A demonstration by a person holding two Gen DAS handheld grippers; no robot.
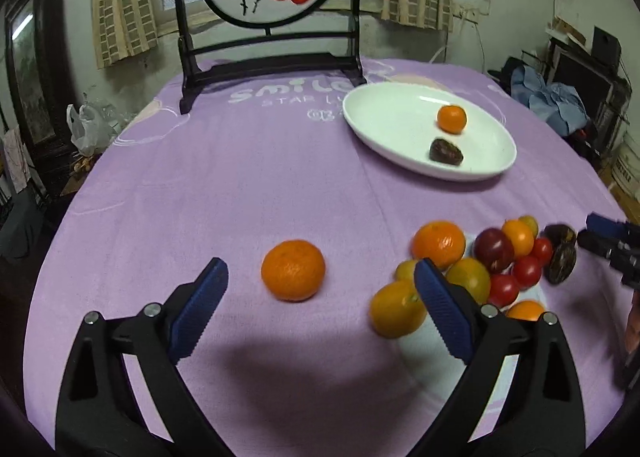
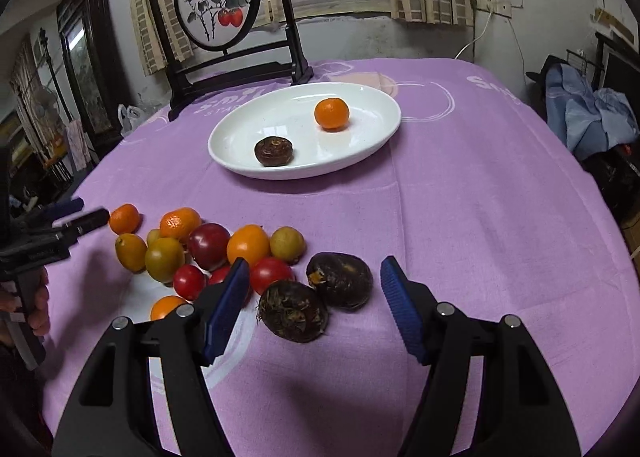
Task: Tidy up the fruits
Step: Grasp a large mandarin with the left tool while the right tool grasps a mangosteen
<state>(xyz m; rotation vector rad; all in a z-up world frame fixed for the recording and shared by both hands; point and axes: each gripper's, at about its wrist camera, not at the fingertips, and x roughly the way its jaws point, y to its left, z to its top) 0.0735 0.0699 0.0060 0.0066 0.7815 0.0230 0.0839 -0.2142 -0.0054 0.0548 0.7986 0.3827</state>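
On the purple-clothed table (image 1: 200, 177) a white plate (image 2: 240, 165) already holds one mandarin (image 2: 331, 114) and one dark water chestnut (image 2: 274, 151), so the sorting looks only begun. The left gripper (image 1: 320, 297) stands wide and empty, a loose mandarin (image 1: 293, 270) lying just ahead between its fingers; closing on it would likely need a short reach forward. The right gripper (image 2: 312, 293) is half open and empty over two more chestnuts (image 2: 320, 297) beside the fruit pile (image 2: 208, 253), well apart from the plate.
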